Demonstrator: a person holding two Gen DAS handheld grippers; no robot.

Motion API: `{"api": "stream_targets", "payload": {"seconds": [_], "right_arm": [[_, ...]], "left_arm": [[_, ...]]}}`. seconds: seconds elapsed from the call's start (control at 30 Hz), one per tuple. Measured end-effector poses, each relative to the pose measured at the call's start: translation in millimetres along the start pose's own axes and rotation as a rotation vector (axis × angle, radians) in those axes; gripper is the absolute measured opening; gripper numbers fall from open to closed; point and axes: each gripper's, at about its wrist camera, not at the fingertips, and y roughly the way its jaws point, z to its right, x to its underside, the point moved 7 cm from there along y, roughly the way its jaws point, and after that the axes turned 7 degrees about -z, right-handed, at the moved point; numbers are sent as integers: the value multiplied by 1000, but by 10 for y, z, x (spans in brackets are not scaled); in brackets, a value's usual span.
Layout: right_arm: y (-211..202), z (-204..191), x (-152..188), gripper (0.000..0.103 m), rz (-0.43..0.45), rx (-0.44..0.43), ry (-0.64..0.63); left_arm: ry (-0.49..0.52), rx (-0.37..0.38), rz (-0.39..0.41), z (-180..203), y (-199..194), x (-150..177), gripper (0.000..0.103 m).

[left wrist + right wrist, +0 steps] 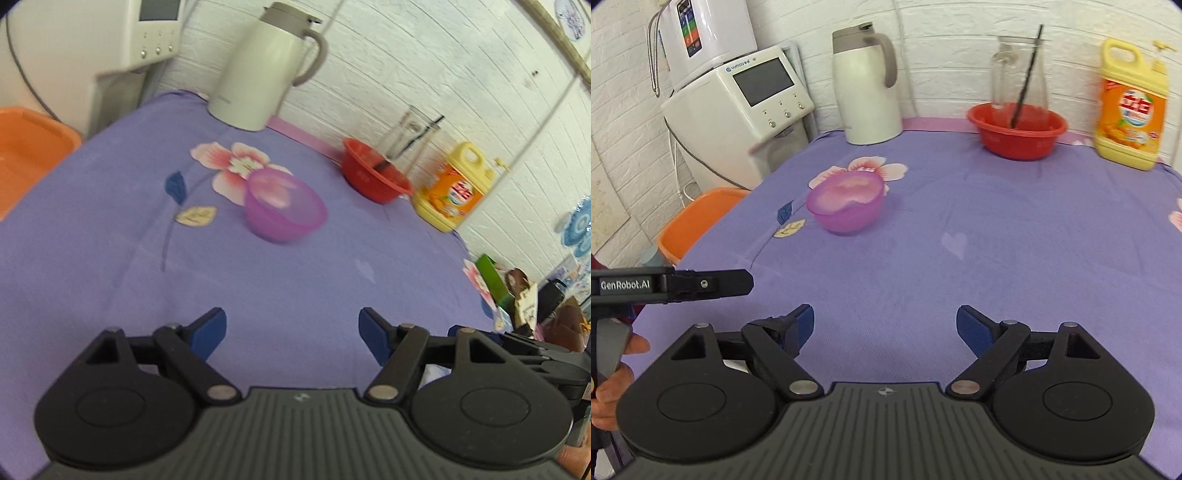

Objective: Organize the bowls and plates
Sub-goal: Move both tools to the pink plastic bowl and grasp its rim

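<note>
- Along the black body of the left gripper (291, 332), seen from the right wrist view, white lettering read "GenRobot.AI"
- The white countertop machine (746, 107) carried a small brand name above its dark screen, too small to make out for certain
- The yellow detergent jug (1130, 107) wore an orange label with red and white Chinese characters that I could not read clearly
- The purple bowl (846, 203) was translucent plastic, round and deep, sitting upright with its rim partly over the pink flower (864, 166) printed on the lilac tablecloth (997, 240)
- It sat near the middle of the table, well apart from both grippers
- The red bowl (1015, 129) stood by the back wall with a clear glass jug (1019, 66) in it, between the white thermos (864, 85) and the detergent
- An orange basin (694, 221) sat below the table's left edge
- The left gripper had its blue pads spread wide, holding nothing
- The right gripper (884, 328) was likewise parted and empty above the cloth
</note>
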Motion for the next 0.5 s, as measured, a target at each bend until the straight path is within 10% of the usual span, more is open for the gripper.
{"api": "stream_targets", "payload": {"seconds": [0.5], "right_arm": [[971, 101, -959, 103, -31, -24, 14]], "left_arm": [[-15, -50, -19, -413, 784, -861, 72]]}}
